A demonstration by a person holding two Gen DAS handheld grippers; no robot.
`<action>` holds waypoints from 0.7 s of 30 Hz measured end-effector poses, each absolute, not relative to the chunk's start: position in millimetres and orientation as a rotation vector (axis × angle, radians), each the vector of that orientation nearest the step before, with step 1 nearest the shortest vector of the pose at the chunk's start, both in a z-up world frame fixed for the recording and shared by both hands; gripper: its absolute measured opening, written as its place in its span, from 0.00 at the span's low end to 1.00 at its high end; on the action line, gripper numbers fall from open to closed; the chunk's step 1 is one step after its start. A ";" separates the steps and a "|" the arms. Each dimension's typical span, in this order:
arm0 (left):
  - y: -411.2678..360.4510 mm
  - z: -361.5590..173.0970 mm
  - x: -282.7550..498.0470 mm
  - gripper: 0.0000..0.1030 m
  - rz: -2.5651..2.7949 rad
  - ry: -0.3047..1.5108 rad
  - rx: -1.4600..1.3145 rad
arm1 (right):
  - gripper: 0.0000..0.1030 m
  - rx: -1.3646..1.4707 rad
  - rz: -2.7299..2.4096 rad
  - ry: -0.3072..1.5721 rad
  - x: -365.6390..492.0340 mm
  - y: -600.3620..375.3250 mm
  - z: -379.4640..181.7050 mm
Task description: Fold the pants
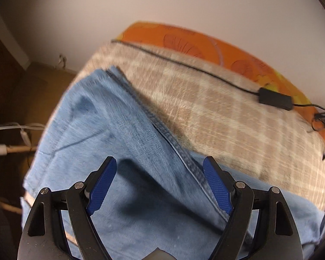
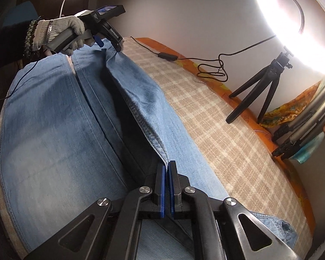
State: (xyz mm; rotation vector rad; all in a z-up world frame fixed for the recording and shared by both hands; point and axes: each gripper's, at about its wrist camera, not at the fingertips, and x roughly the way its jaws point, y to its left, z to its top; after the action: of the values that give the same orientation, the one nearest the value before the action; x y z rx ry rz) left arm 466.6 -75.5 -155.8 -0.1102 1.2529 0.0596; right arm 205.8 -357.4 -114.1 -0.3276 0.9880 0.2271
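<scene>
Light blue jeans lie spread on a beige checked blanket. My right gripper is shut on a seam edge of one jeans leg and lifts it into a ridge above the other leg. My left gripper is open just above the jeans near the seam, touching nothing. In the right wrist view the left gripper sits at the far end of the lifted leg, held by a gloved hand.
A black cable with an adapter box lies on the blanket's far edge beside an orange patterned sheet. A small black tripod, larger tripod legs and a bright ring light stand at the right. White cables hang at the left.
</scene>
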 end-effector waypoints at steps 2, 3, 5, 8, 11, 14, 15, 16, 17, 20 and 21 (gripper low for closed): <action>-68.1 -157.3 466.3 0.79 0.075 1.217 -0.173 | 0.01 -0.335 0.225 0.991 204.7 -356.5 -116.1; -65.1 -156.3 465.0 0.78 0.077 1.198 -0.194 | 0.01 -0.341 0.221 0.992 204.4 -356.1 -117.0; -59.7 -154.6 459.8 0.45 0.087 1.159 -0.217 | 0.01 -0.342 0.210 0.997 205.6 -357.0 -117.6; -47.7 -152.6 450.4 0.07 0.053 1.108 -0.266 | 0.01 -0.338 0.183 0.994 210.2 -360.3 -117.1; -38.7 -145.7 439.4 0.06 -0.007 1.057 -0.326 | 0.01 -0.338 0.154 1.000 216.4 -363.7 -117.1; -31.4 -128.5 423.4 0.06 -0.070 0.991 -0.332 | 0.00 -0.327 0.127 0.999 220.2 -367.1 -112.0; -29.0 -123.8 419.0 0.06 -0.082 0.973 -0.332 | 0.00 -0.325 0.120 0.994 220.2 -367.2 -108.6; -27.0 -119.3 415.1 0.05 -0.092 0.959 -0.334 | 0.00 -0.326 0.109 0.984 219.3 -366.9 -102.1; -24.0 -111.5 410.2 0.05 -0.108 0.941 -0.343 | 0.00 -0.326 0.102 0.976 218.3 -366.6 -96.8; -20.7 -93.4 411.6 0.04 -0.138 0.911 -0.365 | 0.00 -0.332 0.084 0.959 211.1 -364.7 -77.9; -19.2 -88.3 405.3 0.04 -0.147 0.903 -0.366 | 0.00 -0.335 0.086 0.959 207.4 -362.7 -71.1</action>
State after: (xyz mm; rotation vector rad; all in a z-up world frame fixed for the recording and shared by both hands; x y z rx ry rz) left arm 405.3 -19.2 -88.3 -0.3663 0.9029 -0.1469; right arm 207.4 -362.7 -71.1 -0.3348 0.9586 0.0857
